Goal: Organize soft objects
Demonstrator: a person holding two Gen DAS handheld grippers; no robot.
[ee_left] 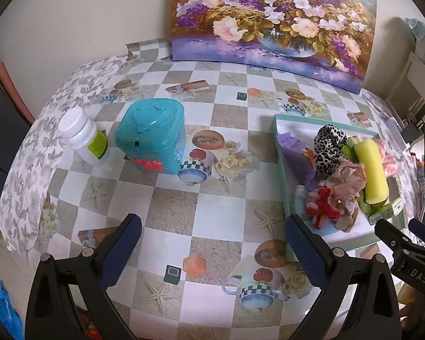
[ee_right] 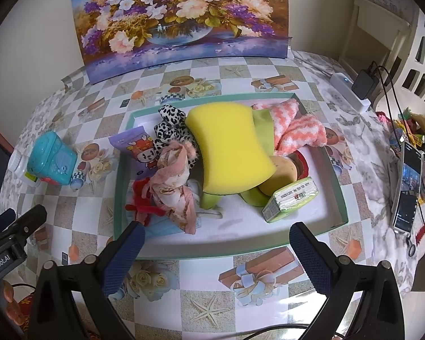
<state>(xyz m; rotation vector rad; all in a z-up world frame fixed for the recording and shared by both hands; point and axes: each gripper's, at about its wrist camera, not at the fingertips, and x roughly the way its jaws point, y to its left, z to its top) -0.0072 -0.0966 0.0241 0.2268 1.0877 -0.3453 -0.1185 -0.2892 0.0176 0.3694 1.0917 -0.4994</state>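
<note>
A shallow teal-rimmed tray [ee_right: 337,192] [ee_left: 280,170] holds the soft things: a yellow sponge [ee_right: 229,147] [ee_left: 372,170], a leopard-print scrunchie [ee_right: 170,130] [ee_left: 328,147], a pink floral scrunchie [ee_right: 174,181] [ee_left: 347,189], a red fuzzy piece [ee_right: 141,201] [ee_left: 323,206], an orange-white fluffy sock [ee_right: 297,130], a purple tissue pack [ee_right: 136,147] [ee_left: 297,155] and a green tissue pack [ee_right: 291,199]. My right gripper [ee_right: 216,240] is open and empty at the tray's near edge. My left gripper [ee_left: 212,235] is open and empty over the tablecloth, left of the tray.
A teal plastic toy box [ee_left: 153,136] [ee_right: 52,161] and a white pill bottle [ee_left: 85,136] stand left of the tray. A flower painting [ee_left: 269,19] leans on the wall behind. A phone [ee_right: 408,187], a charger [ee_right: 364,83] and cables lie at the right.
</note>
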